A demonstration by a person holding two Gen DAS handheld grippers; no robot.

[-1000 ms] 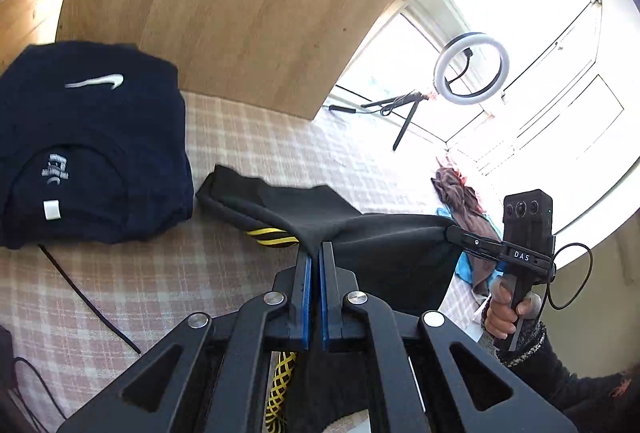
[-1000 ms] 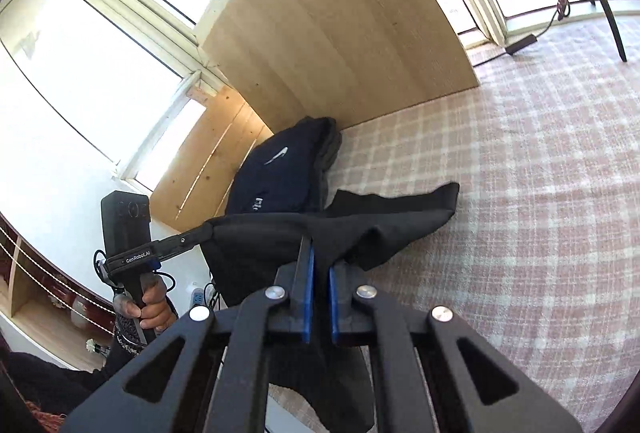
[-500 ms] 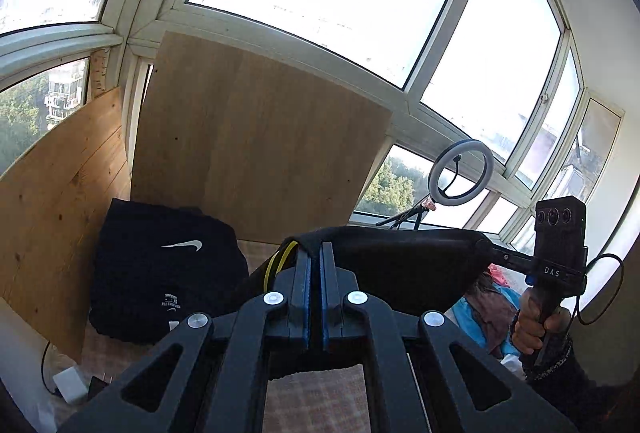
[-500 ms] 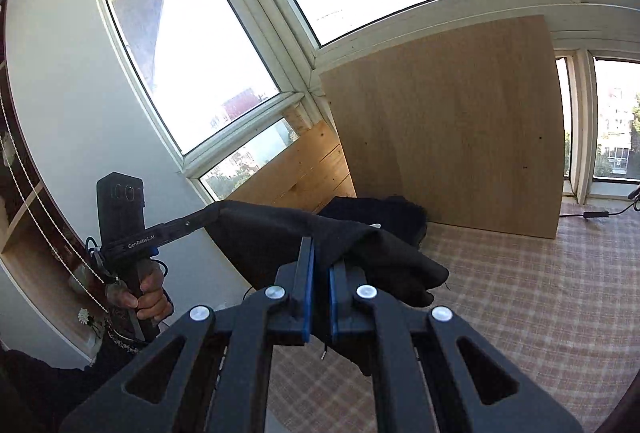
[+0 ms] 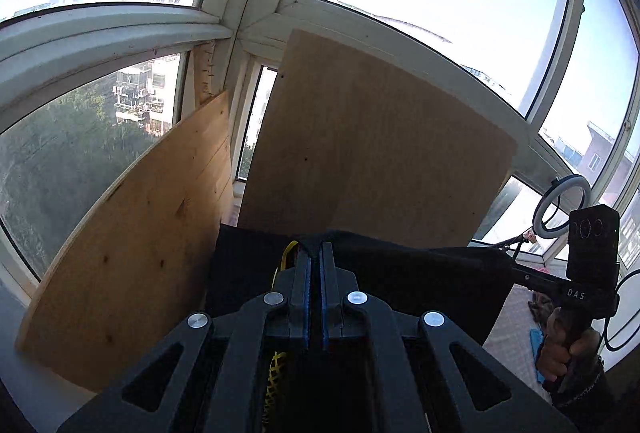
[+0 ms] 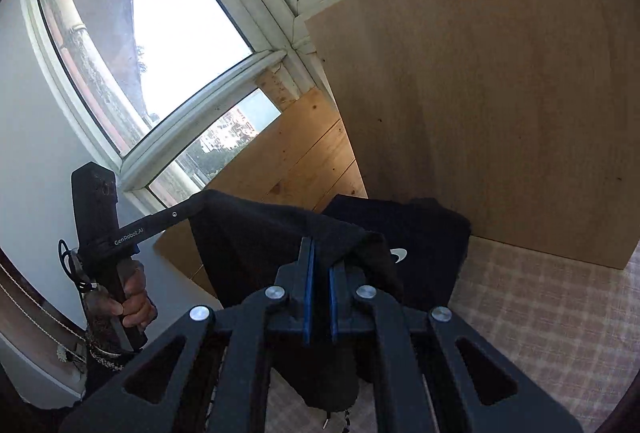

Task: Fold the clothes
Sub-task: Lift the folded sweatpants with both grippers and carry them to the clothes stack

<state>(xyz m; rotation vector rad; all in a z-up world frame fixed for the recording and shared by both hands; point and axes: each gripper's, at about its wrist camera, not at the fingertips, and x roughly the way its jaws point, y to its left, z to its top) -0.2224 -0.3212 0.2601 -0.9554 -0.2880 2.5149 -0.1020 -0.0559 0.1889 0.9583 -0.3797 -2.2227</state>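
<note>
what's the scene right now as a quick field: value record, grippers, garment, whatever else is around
left gripper: shut on black garment
right gripper: shut on black garment
black garment: held up, stretched between both grippers, the rest hanging down
yellow trim: shows on the garment beside the left fingers
folded navy shirt: lies on checked cloth by the wooden boards, white logo showing
wooden boards: lean against the windows
ring light: stands at the window

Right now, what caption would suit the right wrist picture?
Two tools hold a black garment stretched in the air, above a folded dark shirt by the wooden boards.
</note>
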